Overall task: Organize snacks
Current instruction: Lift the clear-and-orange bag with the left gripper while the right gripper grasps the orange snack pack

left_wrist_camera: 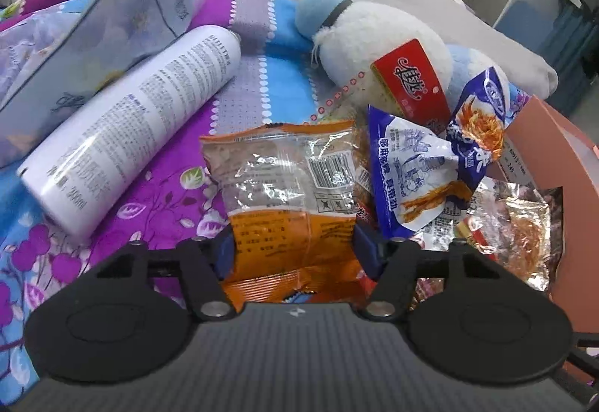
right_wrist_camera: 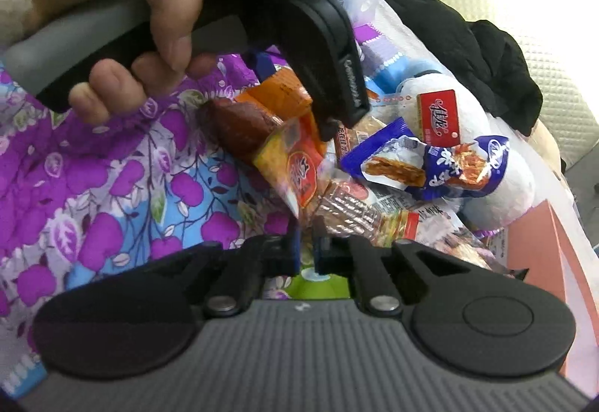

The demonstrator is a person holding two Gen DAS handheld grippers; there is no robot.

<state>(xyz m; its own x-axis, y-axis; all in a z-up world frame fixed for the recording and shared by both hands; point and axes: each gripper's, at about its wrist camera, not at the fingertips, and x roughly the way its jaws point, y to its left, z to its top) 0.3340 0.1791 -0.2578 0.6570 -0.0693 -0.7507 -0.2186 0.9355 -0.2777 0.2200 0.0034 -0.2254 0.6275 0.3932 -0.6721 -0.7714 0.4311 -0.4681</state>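
The orange snack packet (left_wrist_camera: pixel 292 195) sits pinched between the left gripper's (left_wrist_camera: pixel 294 247) jaws above the floral bedsheet (left_wrist_camera: pixel 157 210); the right gripper (right_wrist_camera: pixel 306 247) is pressed together, empty; most snacks remain heaped beside the pink box (left_wrist_camera: pixel 561 165)

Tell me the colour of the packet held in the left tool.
Orange with a clear middle panel: the snack packet shows best in the left wrist view, between the left tool fingers.

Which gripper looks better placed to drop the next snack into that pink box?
Probably the left gripper: its jaws are shut on the orange packet, right beside the pink box. The right gripper is nearly closed and holds nothing.
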